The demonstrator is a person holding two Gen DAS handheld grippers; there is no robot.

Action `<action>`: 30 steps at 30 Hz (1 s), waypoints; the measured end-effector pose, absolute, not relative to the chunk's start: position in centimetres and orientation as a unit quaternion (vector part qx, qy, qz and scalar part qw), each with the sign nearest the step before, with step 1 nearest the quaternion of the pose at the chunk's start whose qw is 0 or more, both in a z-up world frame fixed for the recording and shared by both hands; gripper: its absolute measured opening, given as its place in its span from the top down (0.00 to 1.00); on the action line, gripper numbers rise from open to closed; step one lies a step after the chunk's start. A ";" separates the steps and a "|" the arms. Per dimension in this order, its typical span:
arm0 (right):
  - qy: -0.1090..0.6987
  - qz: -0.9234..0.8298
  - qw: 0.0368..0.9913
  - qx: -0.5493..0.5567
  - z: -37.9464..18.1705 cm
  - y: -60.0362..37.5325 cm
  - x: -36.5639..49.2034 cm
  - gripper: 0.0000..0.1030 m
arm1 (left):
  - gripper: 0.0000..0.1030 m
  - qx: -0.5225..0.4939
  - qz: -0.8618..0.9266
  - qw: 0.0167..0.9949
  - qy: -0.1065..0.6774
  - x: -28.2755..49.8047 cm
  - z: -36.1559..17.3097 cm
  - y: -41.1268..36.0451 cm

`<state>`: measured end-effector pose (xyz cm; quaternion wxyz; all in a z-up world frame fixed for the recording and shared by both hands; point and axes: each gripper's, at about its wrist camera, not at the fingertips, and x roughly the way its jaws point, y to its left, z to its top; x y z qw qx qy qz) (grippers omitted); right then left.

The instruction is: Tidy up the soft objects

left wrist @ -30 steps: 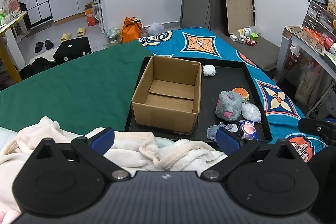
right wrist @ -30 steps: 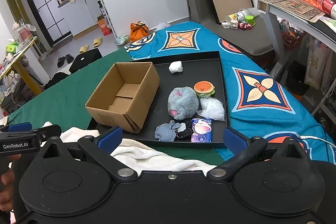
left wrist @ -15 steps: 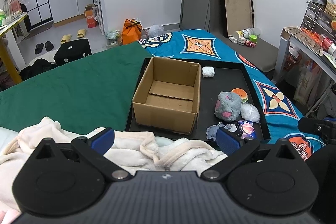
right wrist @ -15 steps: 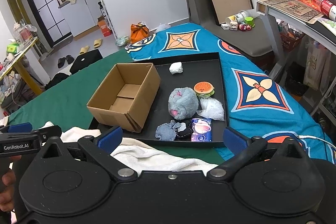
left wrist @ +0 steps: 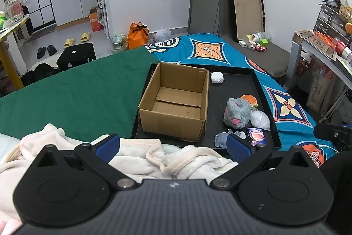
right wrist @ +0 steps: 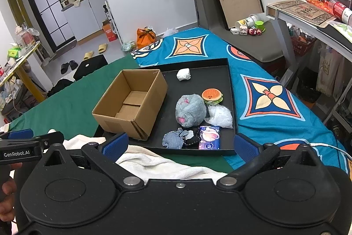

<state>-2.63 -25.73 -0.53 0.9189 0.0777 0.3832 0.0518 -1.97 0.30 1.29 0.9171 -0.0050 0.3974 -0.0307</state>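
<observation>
Right wrist view: both my tools, left tool (left wrist: 172, 147) and right tool (right wrist: 180, 143), hang spread apart with nothing in them, back off the black tray (right wrist: 231, 89). Soft toys (right wrist: 190, 110) sit clustered beside the empty cardboard box (right wrist: 132, 102), so dropping them in should be easy.

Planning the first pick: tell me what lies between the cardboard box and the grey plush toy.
Only bare black tray floor separates the cardboard box from the grey plush toy; the right wrist view shows it best.
</observation>
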 end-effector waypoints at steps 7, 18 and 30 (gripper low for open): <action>0.381 0.052 0.920 0.078 -0.3 -25.9 -2.9 0.00 | 0.01 -0.005 -0.030 0.919 0.393 -2.4 1.7 0.4; 0.376 0.052 0.922 0.077 -0.3 -25.8 -3.1 0.00 | 0.01 -0.005 -0.029 0.919 0.392 -2.5 1.9 0.5; 0.380 0.059 0.919 0.080 -0.8 -25.7 -2.8 0.00 | 0.01 -0.003 -0.029 0.919 0.394 -2.5 1.9 0.7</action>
